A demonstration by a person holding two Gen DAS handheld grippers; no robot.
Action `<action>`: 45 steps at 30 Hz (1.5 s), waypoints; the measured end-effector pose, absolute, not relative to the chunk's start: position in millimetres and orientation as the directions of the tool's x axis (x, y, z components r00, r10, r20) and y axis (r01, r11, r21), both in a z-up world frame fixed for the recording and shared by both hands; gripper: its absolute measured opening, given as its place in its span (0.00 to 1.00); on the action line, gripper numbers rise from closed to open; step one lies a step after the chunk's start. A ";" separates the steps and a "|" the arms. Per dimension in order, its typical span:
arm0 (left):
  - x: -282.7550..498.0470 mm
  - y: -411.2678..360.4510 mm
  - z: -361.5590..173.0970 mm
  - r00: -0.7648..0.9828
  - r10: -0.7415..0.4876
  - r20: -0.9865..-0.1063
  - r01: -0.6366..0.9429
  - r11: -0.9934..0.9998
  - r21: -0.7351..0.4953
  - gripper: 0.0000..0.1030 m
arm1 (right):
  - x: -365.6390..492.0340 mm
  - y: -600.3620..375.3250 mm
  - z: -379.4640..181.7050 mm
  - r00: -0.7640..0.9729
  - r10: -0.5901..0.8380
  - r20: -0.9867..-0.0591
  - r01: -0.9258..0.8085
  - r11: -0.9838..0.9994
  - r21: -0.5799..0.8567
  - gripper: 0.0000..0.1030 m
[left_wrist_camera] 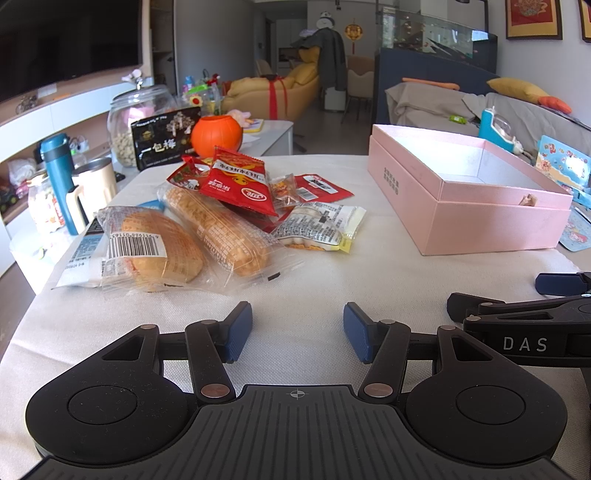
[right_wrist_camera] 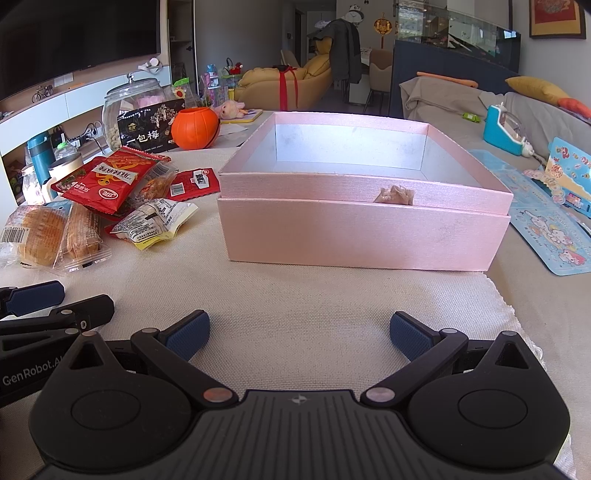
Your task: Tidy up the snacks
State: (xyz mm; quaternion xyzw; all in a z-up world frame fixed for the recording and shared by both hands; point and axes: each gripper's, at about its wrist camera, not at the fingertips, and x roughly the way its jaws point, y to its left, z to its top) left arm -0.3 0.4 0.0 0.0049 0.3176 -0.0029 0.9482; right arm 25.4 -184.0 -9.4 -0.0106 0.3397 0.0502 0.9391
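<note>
Waiting at the start: pink box (right_wrist_camera: 364,229) empty, nothing packed yet. Snack pile (left_wrist_camera: 229,206) lies on the cloth, left of the box and apart from it. Left gripper (left_wrist_camera: 297,332) and right gripper (right_wrist_camera: 299,334) both gape, holding nothing. All sorting looks still ahead.

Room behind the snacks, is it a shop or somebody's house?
Most likely a home living room: a yellow sofa, a wall TV, and a grey couch with cushions.
</note>
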 end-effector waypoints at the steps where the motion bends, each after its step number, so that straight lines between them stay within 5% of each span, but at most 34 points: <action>1: -0.3 0.2 0.0 0.798 -0.002 -0.602 0.009 1.000 0.009 0.58 | 25.7 -183.9 -9.4 0.764 0.087 -0.639 -0.102 0.995 0.014 1.00; 15: -1.5 3.2 0.2 0.798 -0.003 -0.602 0.010 1.000 0.008 0.59 | 24.5 -184.7 -9.2 0.763 0.088 -0.640 -0.102 0.995 0.016 1.00; 20: 2.9 2.7 1.5 0.793 -0.023 -0.609 0.037 0.999 0.010 0.59 | 31.6 -184.2 -3.3 0.690 0.092 -0.718 -0.110 0.994 0.021 1.00; 24: -0.8 24.5 17.4 0.787 -0.106 -0.607 0.073 0.994 -0.079 0.58 | 34.1 -184.8 -1.6 0.673 0.087 -0.734 -0.112 0.994 0.015 1.00; 29: 15.7 66.3 46.6 0.818 -0.068 -0.572 0.013 0.995 -0.100 0.58 | 28.9 -184.5 -3.6 0.693 0.099 -0.715 -0.128 0.992 0.013 1.00; 37: 61.5 107.1 42.7 0.770 0.060 -0.635 -0.044 0.998 0.042 0.58 | 26.5 -185.9 -3.3 0.701 0.099 -0.706 -0.123 0.992 0.017 1.00; 45: 41.5 127.0 35.2 0.785 0.022 -0.619 0.023 0.998 0.065 0.61 | 26.3 -185.9 -3.1 0.703 0.097 -0.704 -0.120 0.993 0.016 1.00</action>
